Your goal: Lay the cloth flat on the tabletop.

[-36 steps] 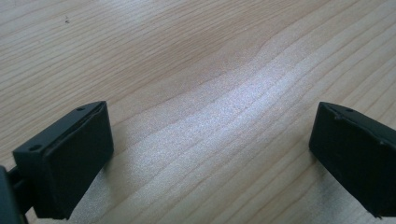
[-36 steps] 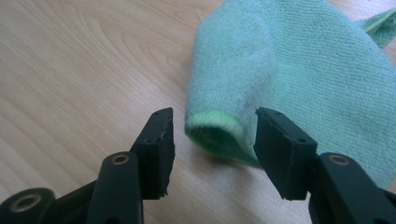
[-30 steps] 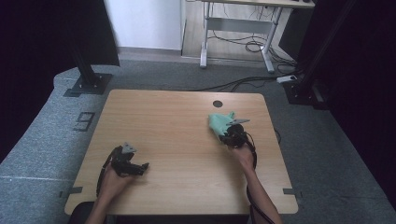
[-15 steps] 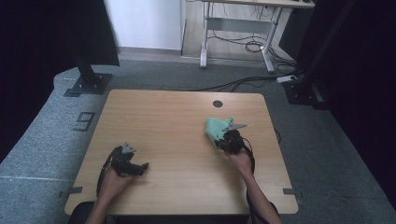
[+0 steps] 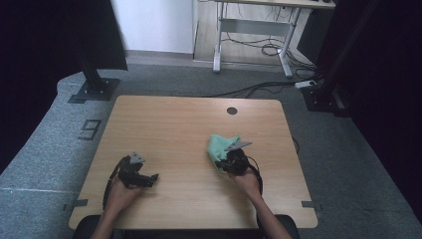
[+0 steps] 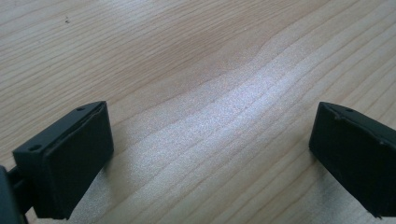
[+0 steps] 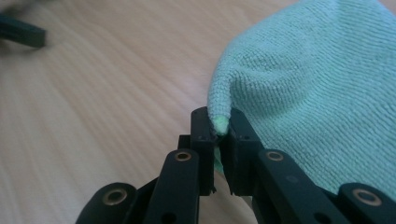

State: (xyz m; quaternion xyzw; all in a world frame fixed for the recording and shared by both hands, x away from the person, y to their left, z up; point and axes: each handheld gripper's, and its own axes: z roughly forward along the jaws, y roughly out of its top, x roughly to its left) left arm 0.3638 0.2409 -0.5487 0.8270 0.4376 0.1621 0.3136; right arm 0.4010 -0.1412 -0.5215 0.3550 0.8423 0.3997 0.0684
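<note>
A mint-green microfibre cloth [image 5: 219,145] lies bunched on the wooden table [image 5: 174,124], right of centre. My right gripper [image 5: 222,159] is at its near edge, shut on a pinched fold of the cloth. In the right gripper view that fold [image 7: 219,122] pokes up between the closed pads of the right gripper [image 7: 219,130], and the rest of the cloth [image 7: 317,93] spreads to the right. My left gripper [image 5: 149,179] rests low over the near left of the table. In its own view the left gripper [image 6: 210,154] stands wide open over bare wood.
A round cable hole [image 5: 232,110] sits near the table's far edge. Beyond the table, a white desk frame [image 5: 251,35] and cables lie on the floor. Black stand bases [image 5: 94,89] [image 5: 323,97] flank the far corners.
My right gripper has dragged the green cloth left and toward the person across the table. The left gripper has stayed where it was.
</note>
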